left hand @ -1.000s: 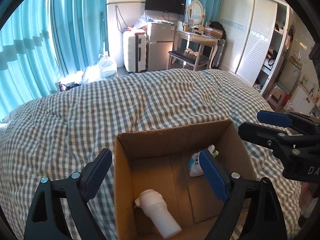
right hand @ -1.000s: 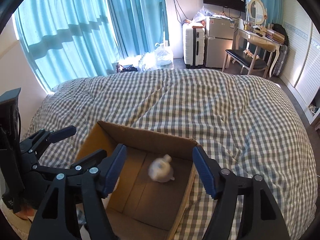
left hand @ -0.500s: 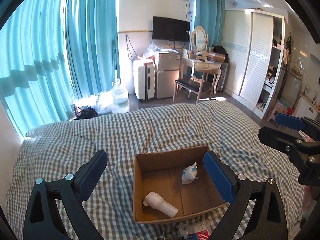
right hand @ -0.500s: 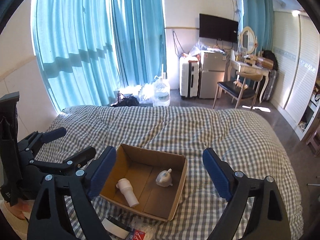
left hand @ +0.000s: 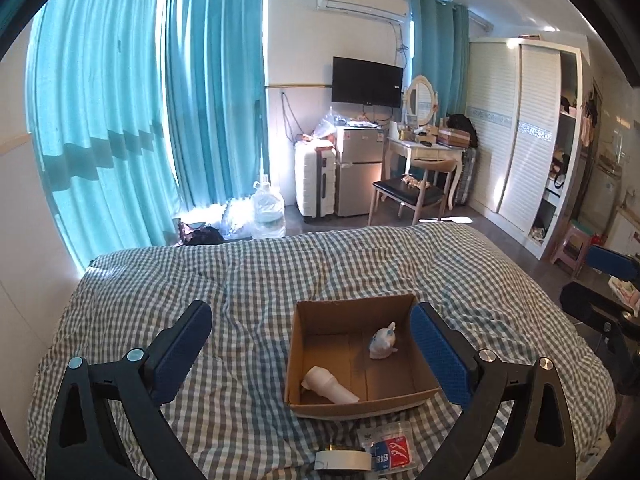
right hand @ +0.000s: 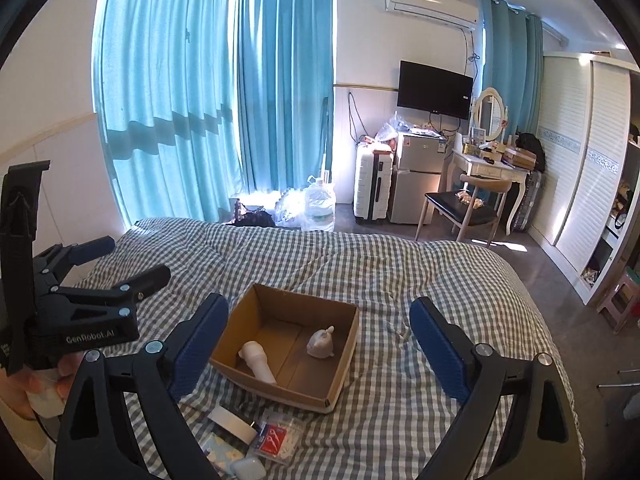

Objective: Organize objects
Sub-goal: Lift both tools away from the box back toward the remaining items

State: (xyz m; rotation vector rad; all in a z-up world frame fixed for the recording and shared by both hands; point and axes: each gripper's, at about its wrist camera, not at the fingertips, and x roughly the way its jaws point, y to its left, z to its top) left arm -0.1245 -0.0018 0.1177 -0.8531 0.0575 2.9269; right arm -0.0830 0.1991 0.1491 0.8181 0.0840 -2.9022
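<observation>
Both the left hand-held gripper and right hand-held gripper hang released and empty above the bed, the cardboard box ahead already holding a white bottle and figurine, so the next move likely calls for reaching back to the tape roll just below.

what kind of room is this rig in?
Most likely a lived-in bedroom or small studio flat. A bed with a checked duvet fills the foreground, a vanity table with an oval mirror stands by the far wall, and a sliding-door wardrobe runs along the right.
</observation>
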